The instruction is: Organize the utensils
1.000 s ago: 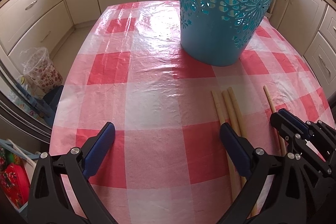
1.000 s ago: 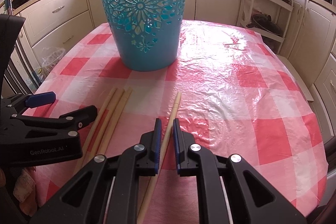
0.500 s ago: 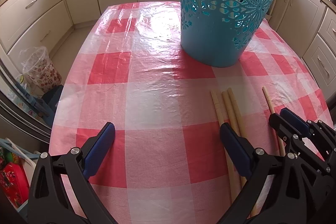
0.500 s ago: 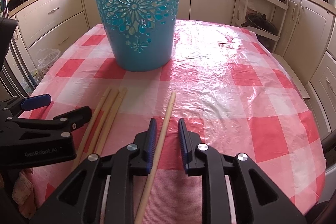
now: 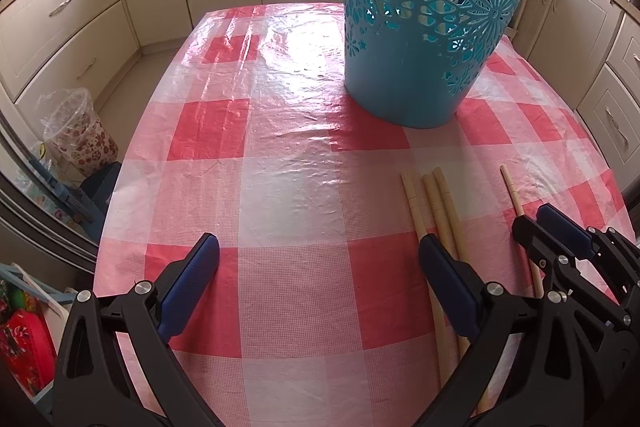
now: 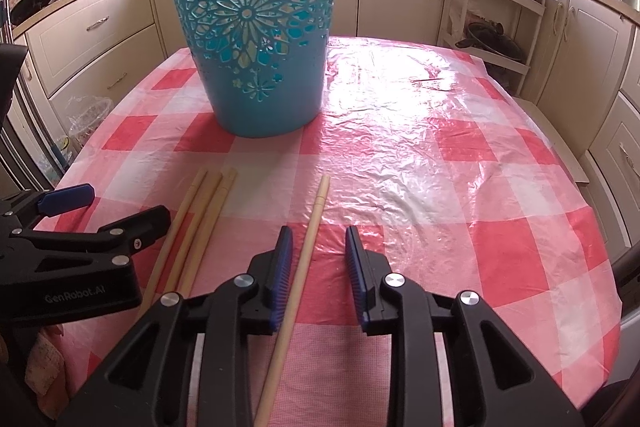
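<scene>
1. We saw the right gripper (image 6: 316, 259) low over the table (image 6: 440, 187), its jaws part-way apart and opening. A single chopstick (image 6: 308, 247) lay on the cloth between them, nearer the left pad; we saw a gap on its right side, and neither pad pressed on it.
2. That chopstick ran lengthwise between the jaws, its far end pointing towards the basket (image 6: 256, 27). In the left wrist view the same chopstick (image 5: 512, 189) passed under the right gripper (image 5: 552, 231).
3. We found the left gripper (image 5: 316, 267) wide open, with only bare cloth between its fingers and nothing held. Its right finger (image 5: 448, 283) overlapped three chopsticks (image 5: 440, 203) in that view; whether it touched them we could not tell.
4. The three chopsticks (image 6: 200, 215) lay side by side, touching or nearly so, just left of the single one and apart from it. In the right wrist view the left gripper (image 6: 100, 219) stood beside them.
5. The basket (image 5: 420, 39), blue with cut-out flowers, stood upright on the table (image 5: 280, 167) beyond all four chopsticks, apart from them.
</scene>
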Demonstrator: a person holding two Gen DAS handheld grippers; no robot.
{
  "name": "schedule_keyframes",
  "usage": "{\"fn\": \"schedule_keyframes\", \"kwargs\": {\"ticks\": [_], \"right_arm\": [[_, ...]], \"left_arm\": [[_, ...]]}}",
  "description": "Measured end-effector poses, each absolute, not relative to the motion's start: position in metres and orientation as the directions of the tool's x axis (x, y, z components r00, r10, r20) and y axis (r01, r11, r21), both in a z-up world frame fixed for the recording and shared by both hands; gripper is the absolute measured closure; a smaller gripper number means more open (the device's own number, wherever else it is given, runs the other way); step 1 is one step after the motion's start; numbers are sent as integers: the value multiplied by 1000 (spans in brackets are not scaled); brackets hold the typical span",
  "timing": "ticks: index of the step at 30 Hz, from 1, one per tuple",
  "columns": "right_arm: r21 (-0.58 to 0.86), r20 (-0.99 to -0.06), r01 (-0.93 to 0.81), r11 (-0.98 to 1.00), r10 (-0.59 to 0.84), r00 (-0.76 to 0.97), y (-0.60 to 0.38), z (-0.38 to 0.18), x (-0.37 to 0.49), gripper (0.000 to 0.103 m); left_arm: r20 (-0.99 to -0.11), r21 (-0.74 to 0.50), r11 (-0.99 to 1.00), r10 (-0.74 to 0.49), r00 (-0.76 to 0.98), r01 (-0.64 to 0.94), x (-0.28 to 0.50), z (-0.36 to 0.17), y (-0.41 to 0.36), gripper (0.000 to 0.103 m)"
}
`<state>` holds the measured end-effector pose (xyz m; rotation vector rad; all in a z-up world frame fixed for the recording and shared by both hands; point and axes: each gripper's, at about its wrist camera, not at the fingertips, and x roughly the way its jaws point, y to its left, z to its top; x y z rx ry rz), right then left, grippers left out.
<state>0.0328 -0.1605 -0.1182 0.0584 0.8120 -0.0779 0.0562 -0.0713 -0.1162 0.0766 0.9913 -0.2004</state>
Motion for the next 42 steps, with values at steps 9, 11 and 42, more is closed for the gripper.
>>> {"fn": "schedule_keyframes", "kwargs": {"ticks": [9,11,42], "right_arm": [[25,-727,88,996,-42,685,-160,-119,33,73],[25,-728,85,996,-40,685,-159,-119,34,73],[41,-732,35,999,6,682,-159,-119,34,58]], "left_arm": [[-839,-18,979,-126,530,204,56,-117,-73,8],[-839,-16,979,-124,530,203,56,-117,-73,8],[-844,26,984,-71,532,174,52,-118,-74,7]]}}
